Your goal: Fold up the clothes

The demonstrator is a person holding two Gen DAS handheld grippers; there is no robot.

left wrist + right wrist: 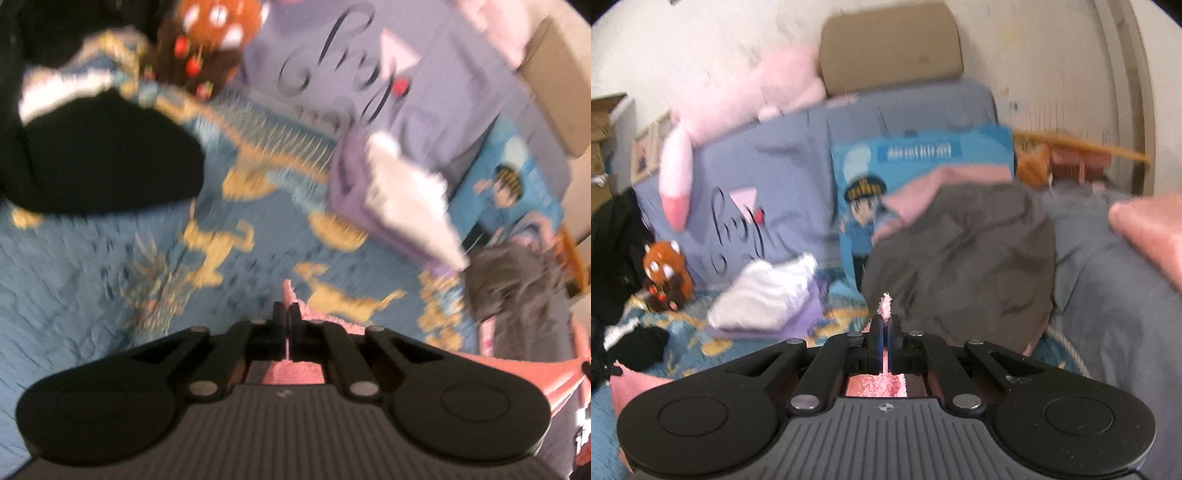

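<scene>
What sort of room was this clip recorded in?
Most likely a bedroom, with the work done on a bed. A blue patterned bedspread covers the surface, a large lavender pillow leans at its head, and plush toys sit nearby: a pink one and a brown one.

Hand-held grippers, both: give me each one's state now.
Left hand-held gripper: closed on the pink fuzzy cloth.
Right hand-held gripper: closed on the same pink fuzzy cloth.

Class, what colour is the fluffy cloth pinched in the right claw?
Pink; the cloth shows best in the right wrist view.
</scene>
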